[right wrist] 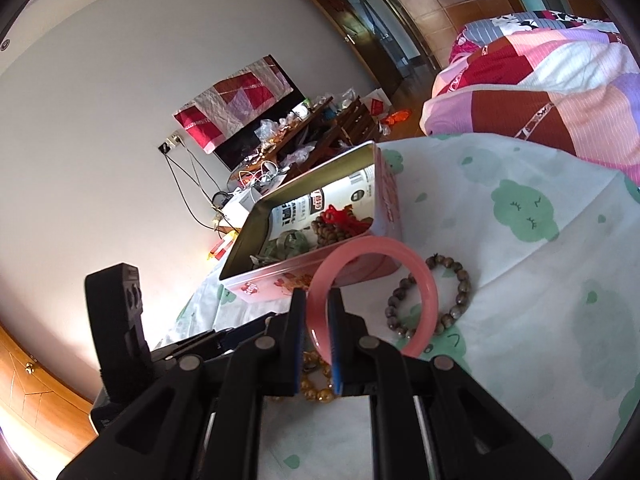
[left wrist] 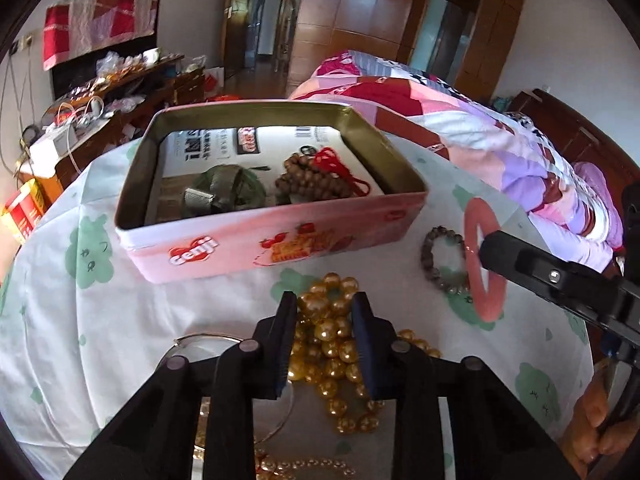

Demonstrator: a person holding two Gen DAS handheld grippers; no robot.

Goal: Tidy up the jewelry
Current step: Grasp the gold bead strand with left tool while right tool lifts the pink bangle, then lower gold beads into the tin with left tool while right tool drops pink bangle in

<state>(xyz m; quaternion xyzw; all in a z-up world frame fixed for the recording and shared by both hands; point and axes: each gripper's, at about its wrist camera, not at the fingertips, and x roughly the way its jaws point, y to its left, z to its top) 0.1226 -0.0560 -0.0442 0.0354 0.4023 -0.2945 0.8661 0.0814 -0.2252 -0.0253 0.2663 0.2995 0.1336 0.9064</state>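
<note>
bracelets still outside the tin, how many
3: pink bangle held in the right claw, grey bead bracelet on the cloth, thin silver bangle near the left claw.

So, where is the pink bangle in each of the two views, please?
Left wrist view: the pink bangle is at the right, held by the right gripper, beside the grey bead bracelet.
Right wrist view: low centre, the bangle's rim is between the gripper's fingers.
Shared landmark: the pink tin, behind the bangle.
</note>
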